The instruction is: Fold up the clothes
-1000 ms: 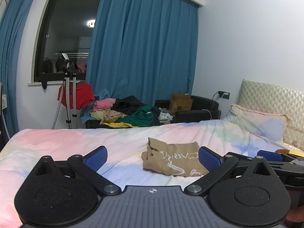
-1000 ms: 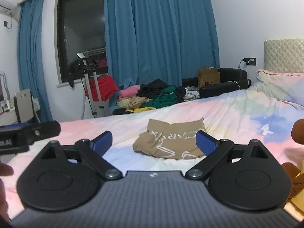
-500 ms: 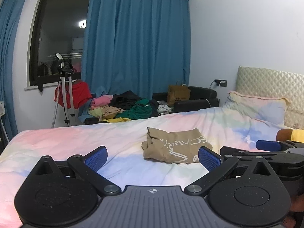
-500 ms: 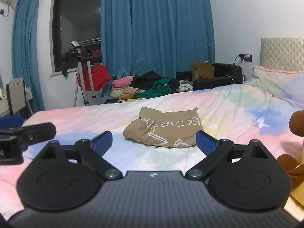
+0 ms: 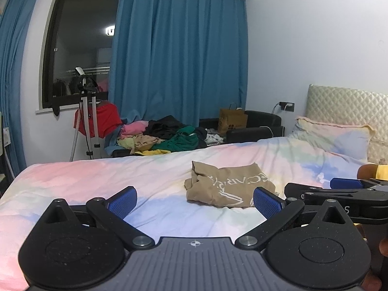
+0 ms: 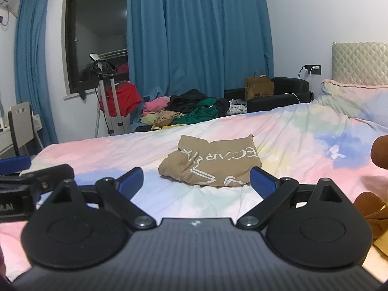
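Observation:
A tan garment with white lettering (image 5: 228, 185) lies folded in a compact bundle on the pastel bedspread (image 5: 97, 181). It also shows in the right wrist view (image 6: 213, 165). My left gripper (image 5: 195, 200) is open and empty, held above the bed short of the bundle. My right gripper (image 6: 196, 180) is open and empty, just in front of the bundle's near edge. The right gripper shows at the right edge of the left wrist view (image 5: 344, 189).
A heap of unfolded clothes (image 5: 160, 137) lies beyond the bed's far edge by the blue curtain. A garment steamer stand with a red cloth (image 5: 94, 118) stands at the left. A pillow (image 5: 334, 135) and brown plush toy (image 6: 378, 181) lie at the right.
Both grippers have tilted down and moved slightly closer to the bed. The tan bundle sits lower and larger in both views. Both stay open.

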A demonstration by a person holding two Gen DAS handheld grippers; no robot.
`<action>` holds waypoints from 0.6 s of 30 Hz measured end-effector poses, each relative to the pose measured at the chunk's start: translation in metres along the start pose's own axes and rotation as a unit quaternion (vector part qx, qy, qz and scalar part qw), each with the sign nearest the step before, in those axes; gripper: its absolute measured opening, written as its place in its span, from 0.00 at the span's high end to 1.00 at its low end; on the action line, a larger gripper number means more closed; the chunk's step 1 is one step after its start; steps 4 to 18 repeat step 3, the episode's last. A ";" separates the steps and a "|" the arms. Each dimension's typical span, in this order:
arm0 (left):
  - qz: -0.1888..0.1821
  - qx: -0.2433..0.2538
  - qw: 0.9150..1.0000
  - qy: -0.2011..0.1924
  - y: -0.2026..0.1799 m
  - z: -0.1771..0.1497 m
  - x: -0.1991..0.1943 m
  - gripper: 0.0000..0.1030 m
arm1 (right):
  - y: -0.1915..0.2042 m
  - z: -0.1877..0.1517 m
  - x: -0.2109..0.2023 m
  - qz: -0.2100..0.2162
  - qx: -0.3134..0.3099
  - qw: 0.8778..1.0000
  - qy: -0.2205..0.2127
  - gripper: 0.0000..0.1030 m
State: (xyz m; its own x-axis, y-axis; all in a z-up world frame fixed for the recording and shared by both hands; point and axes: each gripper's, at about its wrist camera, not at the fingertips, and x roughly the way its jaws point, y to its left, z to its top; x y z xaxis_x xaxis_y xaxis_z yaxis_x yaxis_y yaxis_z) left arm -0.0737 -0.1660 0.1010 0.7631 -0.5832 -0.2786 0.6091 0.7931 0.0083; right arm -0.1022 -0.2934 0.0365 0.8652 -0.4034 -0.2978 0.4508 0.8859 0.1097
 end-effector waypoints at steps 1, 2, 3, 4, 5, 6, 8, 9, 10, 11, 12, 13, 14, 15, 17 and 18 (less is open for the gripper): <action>0.000 -0.002 1.000 0.000 0.001 0.000 0.000 0.00 | 0.001 0.000 0.000 -0.001 -0.003 1.000 0.001 0.07; 0.000 -0.003 1.000 0.001 0.001 0.001 0.000 0.00 | 0.002 0.000 0.001 -0.001 -0.004 1.000 0.001 0.07; 0.001 -0.003 1.000 0.000 0.001 0.001 0.000 0.00 | 0.002 0.000 0.001 -0.002 -0.006 1.000 0.002 0.07; 0.001 -0.003 1.000 0.000 0.001 0.001 0.000 0.00 | 0.002 0.000 0.001 -0.002 -0.006 1.000 0.002 0.07; 0.001 -0.003 1.000 0.000 0.001 0.001 0.000 0.00 | 0.002 0.000 0.001 -0.002 -0.006 1.000 0.002 0.07; 0.001 -0.003 1.000 0.000 0.001 0.001 0.000 0.00 | 0.002 0.000 0.001 -0.002 -0.006 1.000 0.002 0.07; 0.001 -0.003 1.000 0.000 0.001 0.001 0.000 0.00 | 0.002 0.000 0.001 -0.002 -0.006 1.000 0.002 0.07; 0.001 -0.003 1.000 0.000 0.001 0.001 0.000 0.00 | 0.002 0.000 0.001 -0.002 -0.006 1.000 0.002 0.07; 0.001 -0.003 1.000 0.000 0.001 0.001 0.000 0.00 | 0.002 0.000 0.001 -0.002 -0.006 1.000 0.002 0.07; 0.001 -0.003 1.000 0.000 0.001 0.001 0.000 0.00 | 0.002 0.000 0.001 -0.002 -0.006 1.000 0.002 0.07; 0.001 -0.003 1.000 0.000 0.001 0.001 0.000 0.00 | 0.002 0.000 0.001 -0.002 -0.006 1.000 0.002 0.07; 0.001 -0.003 1.000 0.000 0.001 0.001 0.000 0.00 | 0.002 0.000 0.001 -0.002 -0.006 1.000 0.002 0.07; 0.001 -0.003 1.000 0.000 0.001 0.001 0.000 0.00 | 0.002 0.000 0.001 -0.002 -0.006 1.000 0.002 0.07; 0.001 -0.003 1.000 0.000 0.001 0.001 0.000 0.00 | 0.002 0.000 0.001 -0.002 -0.006 1.000 0.002 0.07; 0.001 -0.003 1.000 0.000 0.001 0.001 0.000 0.00 | 0.002 0.000 0.001 -0.002 -0.006 1.000 0.002 0.07; 0.001 -0.003 1.000 0.000 0.001 0.001 0.000 0.00 | 0.002 0.000 0.001 -0.002 -0.006 1.000 0.002 0.07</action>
